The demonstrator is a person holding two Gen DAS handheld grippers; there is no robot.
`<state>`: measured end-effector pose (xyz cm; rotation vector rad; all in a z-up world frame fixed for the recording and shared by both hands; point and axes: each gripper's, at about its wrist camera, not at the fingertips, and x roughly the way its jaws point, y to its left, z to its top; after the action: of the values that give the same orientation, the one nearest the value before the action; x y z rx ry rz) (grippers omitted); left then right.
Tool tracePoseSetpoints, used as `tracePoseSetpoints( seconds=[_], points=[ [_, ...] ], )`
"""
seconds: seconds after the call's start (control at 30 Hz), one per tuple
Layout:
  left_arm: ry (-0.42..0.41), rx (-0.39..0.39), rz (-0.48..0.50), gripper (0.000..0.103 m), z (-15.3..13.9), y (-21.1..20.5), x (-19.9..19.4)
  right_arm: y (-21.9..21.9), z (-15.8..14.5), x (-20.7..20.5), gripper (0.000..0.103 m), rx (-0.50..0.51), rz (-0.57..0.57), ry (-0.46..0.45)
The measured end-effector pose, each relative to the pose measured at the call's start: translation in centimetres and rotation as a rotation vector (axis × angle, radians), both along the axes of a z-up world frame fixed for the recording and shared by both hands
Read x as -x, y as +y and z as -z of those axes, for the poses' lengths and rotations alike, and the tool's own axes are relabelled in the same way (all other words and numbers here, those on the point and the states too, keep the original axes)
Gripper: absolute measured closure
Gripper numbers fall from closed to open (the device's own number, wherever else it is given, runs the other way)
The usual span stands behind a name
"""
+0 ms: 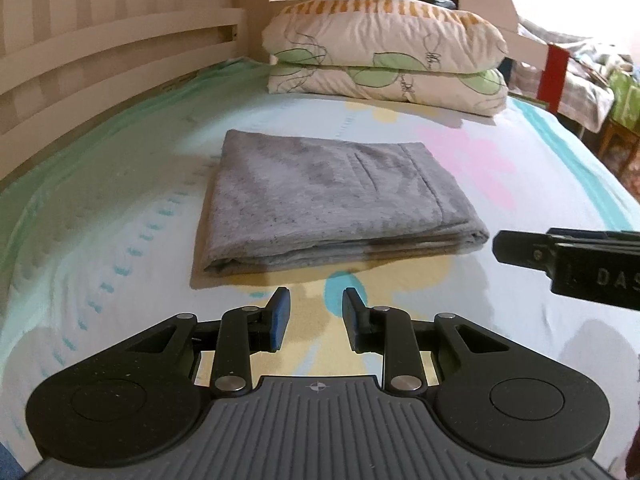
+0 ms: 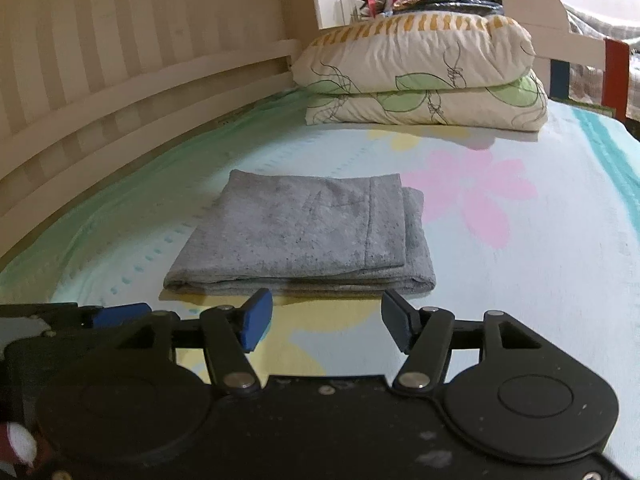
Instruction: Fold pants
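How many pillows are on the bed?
2, stacked at the far end of the bed, beyond the folded grey pants: a top pillow resting on a bottom pillow. None else shows.

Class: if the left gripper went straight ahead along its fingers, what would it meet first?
Most likely the near folded edge of the grey pants, lying just ahead of the open left gripper on the bed sheet. Its height above the sheet is unclear.

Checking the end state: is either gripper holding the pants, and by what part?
Neither. The left gripper and right gripper are open, short of the folded pants.
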<state>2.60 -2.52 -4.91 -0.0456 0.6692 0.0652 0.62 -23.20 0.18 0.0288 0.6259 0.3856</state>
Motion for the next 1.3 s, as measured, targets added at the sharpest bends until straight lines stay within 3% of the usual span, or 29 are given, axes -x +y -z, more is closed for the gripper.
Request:
tracePoseSetpoints(
  seconds=[1.3],
  points=[
    [0.013,0.041,0.036,0.075,0.29,-0.34,-0.1,0.17,0.13,-0.38,0.036,0.039,-0.029,0.017]
  ],
)
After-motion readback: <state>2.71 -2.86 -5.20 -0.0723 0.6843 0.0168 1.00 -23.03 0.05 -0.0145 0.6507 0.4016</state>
